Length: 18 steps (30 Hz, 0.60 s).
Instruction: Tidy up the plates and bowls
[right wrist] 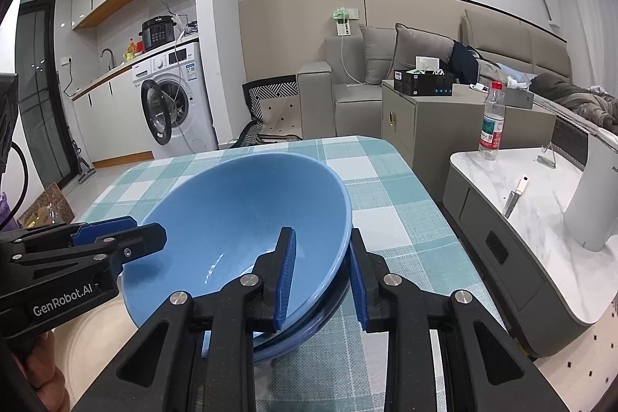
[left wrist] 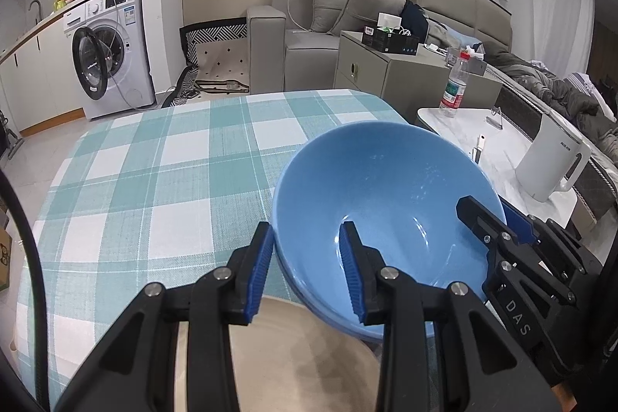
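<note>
From my left wrist view, the beige plate (left wrist: 293, 354) runs off the bottom edge, partly covered by my gripper arms. The blue bowl (left wrist: 386, 188) hides the tabletop's right edge. The kettle (right wrist: 595, 203) is cut by the right wrist view's border.

Both grippers are showing black linkage arms, silver pivot screws and ribbed blue pads, left gripper (right wrist: 116, 238) wearing white "GenRobot.AI" lettering, right gripper (left wrist: 498, 219) reading "DAS"

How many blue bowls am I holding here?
2, nested: the upper blue bowl sits inside a lower bowl, only its rim showing, over the beige plate. More beneath may be hidden.
</note>
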Available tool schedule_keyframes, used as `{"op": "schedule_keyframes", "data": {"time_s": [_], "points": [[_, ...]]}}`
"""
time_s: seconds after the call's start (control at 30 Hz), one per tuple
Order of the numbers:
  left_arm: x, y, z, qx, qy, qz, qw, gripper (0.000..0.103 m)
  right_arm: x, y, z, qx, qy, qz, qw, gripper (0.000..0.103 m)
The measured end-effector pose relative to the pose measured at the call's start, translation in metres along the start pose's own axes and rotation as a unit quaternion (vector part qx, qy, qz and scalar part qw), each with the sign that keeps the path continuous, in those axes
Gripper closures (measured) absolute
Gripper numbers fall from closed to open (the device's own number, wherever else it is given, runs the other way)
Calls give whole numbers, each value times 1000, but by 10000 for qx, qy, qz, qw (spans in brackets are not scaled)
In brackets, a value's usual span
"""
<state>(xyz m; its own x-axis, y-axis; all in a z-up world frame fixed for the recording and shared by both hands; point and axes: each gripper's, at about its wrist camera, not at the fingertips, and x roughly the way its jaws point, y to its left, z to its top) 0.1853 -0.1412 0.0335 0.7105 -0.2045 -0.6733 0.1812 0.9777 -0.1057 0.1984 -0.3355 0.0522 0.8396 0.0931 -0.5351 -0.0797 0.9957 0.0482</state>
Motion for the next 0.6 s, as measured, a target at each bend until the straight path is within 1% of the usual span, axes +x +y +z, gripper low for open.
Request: {"op": "schedule_keyframes", "data": {"time_s": [0.2, 0.33, 0.5, 0.53, 0.6], "points": [[2, 0, -2, 21, 50, 5, 10000, 68, 2, 3, -3, -172, -46, -117, 9998, 77], [2, 2, -3, -13, 70, 41, 10000, 67, 3, 9, -6, -350, -61, -296, 9989, 76], [2, 5, -3, -30, 77, 70, 9999, 67, 5, 5, -7, -296, 14, -220, 9993, 71], [2, 6, -3, -35, 81, 77, 9999, 67, 5, 3, -7, -266, 27, -207, 9994, 68], [2, 8, -2, -52, 78, 91, 9999, 67, 5, 0, -7, -203, 72, -148, 9997, 64]]}}
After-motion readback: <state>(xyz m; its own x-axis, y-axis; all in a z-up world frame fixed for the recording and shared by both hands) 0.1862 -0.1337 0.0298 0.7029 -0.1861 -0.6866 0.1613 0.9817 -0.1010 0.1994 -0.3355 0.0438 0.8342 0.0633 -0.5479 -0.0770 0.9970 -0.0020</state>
